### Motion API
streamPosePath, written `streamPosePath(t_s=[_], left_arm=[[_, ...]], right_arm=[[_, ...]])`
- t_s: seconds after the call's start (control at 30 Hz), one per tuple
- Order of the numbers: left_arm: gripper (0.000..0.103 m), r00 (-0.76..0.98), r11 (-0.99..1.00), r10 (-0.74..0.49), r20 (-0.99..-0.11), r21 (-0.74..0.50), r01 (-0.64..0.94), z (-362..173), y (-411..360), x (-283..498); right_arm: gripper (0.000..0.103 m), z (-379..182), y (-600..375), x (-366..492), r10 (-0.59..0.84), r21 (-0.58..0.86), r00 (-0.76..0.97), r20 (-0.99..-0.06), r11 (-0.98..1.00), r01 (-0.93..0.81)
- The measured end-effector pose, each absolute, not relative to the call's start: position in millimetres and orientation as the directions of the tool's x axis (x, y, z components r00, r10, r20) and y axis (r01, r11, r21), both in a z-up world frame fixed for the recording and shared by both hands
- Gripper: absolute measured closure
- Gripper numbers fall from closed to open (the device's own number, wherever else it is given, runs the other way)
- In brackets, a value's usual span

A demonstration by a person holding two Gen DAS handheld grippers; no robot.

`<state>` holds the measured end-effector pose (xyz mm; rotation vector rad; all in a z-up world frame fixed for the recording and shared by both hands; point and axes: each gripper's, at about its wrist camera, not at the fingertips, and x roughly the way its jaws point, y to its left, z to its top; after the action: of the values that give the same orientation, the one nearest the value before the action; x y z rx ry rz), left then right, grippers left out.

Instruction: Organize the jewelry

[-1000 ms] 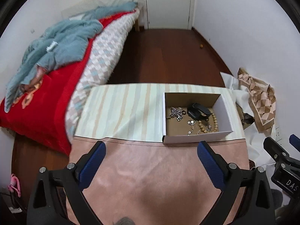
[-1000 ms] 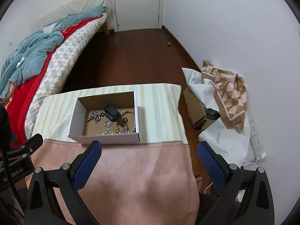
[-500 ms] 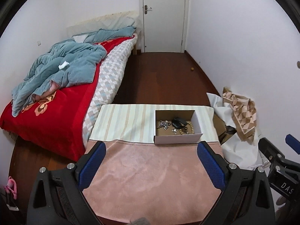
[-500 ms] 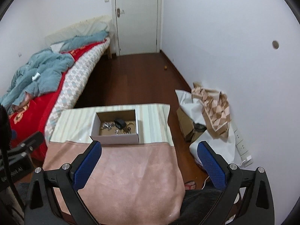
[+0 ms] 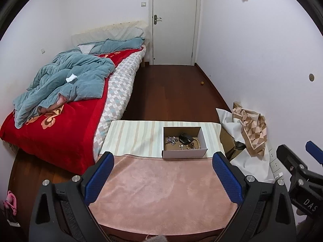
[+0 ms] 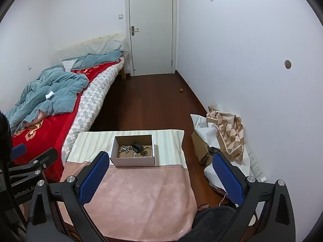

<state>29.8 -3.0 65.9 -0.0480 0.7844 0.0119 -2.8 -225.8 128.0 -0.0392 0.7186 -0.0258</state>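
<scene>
A white cardboard box (image 5: pixel 184 153) stands on the far, striped part of the table and also shows in the right wrist view (image 6: pixel 133 161). In it lie a bead bracelet (image 5: pixel 196 142), silver trinkets (image 5: pixel 170 140) and a dark small object (image 5: pixel 185 138). My left gripper (image 5: pixel 162 178) is open and empty, high above the pink cloth, well back from the box. My right gripper (image 6: pixel 159 178) is open and empty, also high and back. The right gripper shows at the right edge of the left wrist view (image 5: pixel 298 167).
The table carries a pink cloth (image 5: pixel 161 191) near me and a striped cloth (image 5: pixel 133 139) beyond. A bed with a red blanket (image 5: pixel 54 129) is at the left. White and patterned wrappings and a carton (image 5: pixel 246 133) lie on the floor at the right wall.
Both grippers have pulled up and back from the table. The box now looks much smaller and farther, and more of the room and door shows. Both stay open and empty.
</scene>
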Motion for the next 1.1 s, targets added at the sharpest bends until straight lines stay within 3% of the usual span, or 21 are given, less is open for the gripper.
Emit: streamPosePath(t_s=[0.6, 1.1], left_arm=[[0.0, 0.669, 0.998, 0.04, -0.742, -0.003, -0.063, 33.8, -2.5, 90.4], [0.0, 0.546, 0.997, 0.048, -0.836, 0.006, -0.078, -14.4, -1.7, 156.9]], right_arm=[[0.0, 82.5, -224.6, 70.8, -0.086, -0.081, 0.688, -0.72, 0.996, 0.04], [0.0, 28.9, -222.0, 144.1, -0.093, -0.095, 0.585, -0.805, 0.995, 0.027]])
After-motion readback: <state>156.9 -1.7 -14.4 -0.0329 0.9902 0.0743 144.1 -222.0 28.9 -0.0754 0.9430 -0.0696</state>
